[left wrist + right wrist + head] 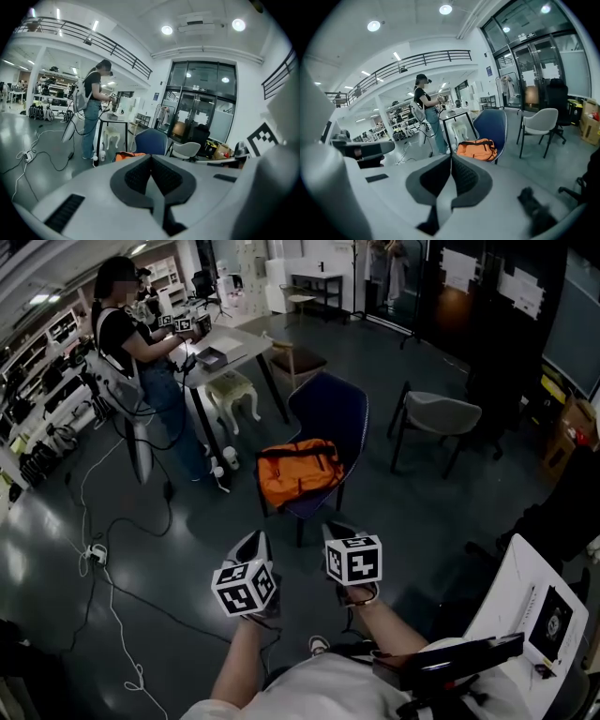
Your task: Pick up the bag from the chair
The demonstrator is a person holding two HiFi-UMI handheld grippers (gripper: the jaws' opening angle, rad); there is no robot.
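An orange bag [300,471] with black straps lies on the seat of a dark blue chair [330,412]. The right gripper view shows the bag [477,149] on the blue chair [493,126] some way ahead. Only the bag's orange top [125,155] peeks over the left gripper's body, with the blue chair [152,141] behind it. My left gripper [255,542] and right gripper [336,532] hover side by side, short of the chair. Both are shut, their pads meeting with nothing between them.
A person [141,352] stands at a black-legged table [230,348] to the left, cables [112,549] trailing over the floor. A small white stool [232,395] sits under that table. A grey chair [436,418] stands right of the blue one. A white board [534,606] is near my right.
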